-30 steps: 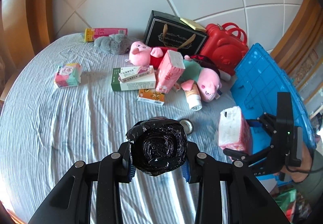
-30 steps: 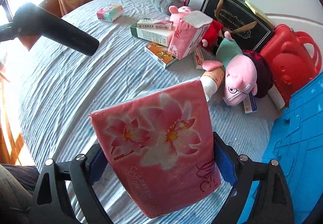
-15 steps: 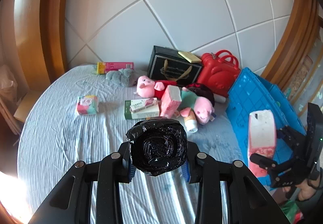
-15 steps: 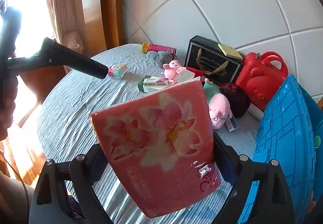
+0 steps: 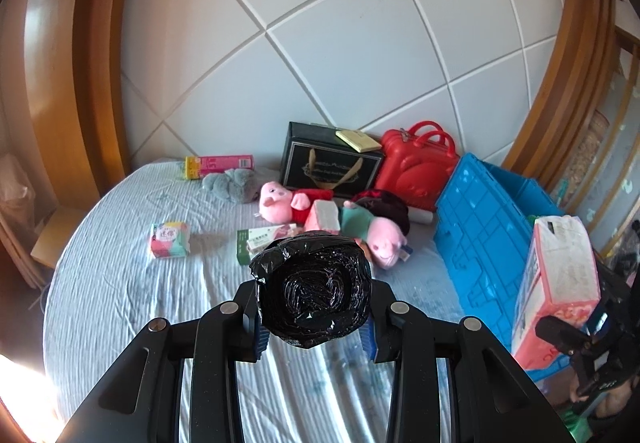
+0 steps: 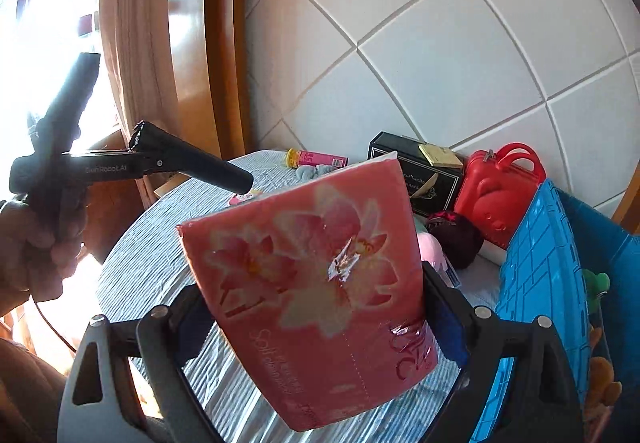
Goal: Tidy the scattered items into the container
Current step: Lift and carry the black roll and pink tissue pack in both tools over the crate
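The left gripper [image 5: 314, 317] is clamped on a roll of black plastic bags [image 5: 314, 289], the crinkled bundle wedged between its two fingers and held up above the pale blue striped bedsheet [image 5: 132, 307]. To its right, the right gripper [image 6: 320, 323] has its fingers pressed against both sides of a pink tissue pack [image 6: 316, 283] printed with flowers, carried upright and tilted a little. Just to the right of that pack, and close beside it, stands the blue container [image 6: 540, 283], its ribbed wall facing the bed; some small things lie inside it, too blurred to name. Out ahead of the left gripper, well beyond the black roll, the rest lies scattered on the sheet: a green and white box [image 5: 256, 241] half hidden behind the roll, a pink pig plush [image 5: 280, 201] with a second pig plush [image 5: 378, 233] beside it, and a small pink and green pack [image 5: 170, 241] off to the left. Farther back, against the white padded wall, sit a black gift box [image 5: 328, 161] and a red toy case [image 5: 416, 167], touching each other.
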Motion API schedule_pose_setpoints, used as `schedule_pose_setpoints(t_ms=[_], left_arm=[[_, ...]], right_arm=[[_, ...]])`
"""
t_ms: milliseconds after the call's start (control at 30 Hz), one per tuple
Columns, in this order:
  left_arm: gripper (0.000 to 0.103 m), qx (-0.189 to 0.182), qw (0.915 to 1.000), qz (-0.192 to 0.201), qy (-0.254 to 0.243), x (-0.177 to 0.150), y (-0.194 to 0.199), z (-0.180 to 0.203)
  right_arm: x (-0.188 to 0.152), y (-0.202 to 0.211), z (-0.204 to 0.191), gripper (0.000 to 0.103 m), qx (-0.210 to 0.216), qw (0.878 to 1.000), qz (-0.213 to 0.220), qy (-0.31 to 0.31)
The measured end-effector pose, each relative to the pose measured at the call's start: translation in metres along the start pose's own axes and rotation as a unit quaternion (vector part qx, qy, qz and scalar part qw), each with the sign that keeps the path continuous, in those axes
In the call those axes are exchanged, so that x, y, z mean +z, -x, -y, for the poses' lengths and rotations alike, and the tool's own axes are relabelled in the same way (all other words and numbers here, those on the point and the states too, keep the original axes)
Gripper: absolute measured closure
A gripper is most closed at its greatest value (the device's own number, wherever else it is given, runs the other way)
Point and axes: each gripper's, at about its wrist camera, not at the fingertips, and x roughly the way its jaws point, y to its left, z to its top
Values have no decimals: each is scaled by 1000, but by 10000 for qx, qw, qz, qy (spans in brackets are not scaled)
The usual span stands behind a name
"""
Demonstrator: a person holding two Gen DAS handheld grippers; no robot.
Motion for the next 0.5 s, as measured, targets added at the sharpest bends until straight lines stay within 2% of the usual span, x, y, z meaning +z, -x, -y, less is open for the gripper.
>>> schedule_pose_setpoints(t_ms=[300, 500], left_arm=[[69, -87, 9995, 271, -98, 15, 21, 33], [69, -11, 9990, 433, -97, 17, 33, 51]], right_arm=[[8, 32, 5, 12, 131, 9991, 405, 13], [10, 52, 13, 12, 267, 9978, 608, 74]])
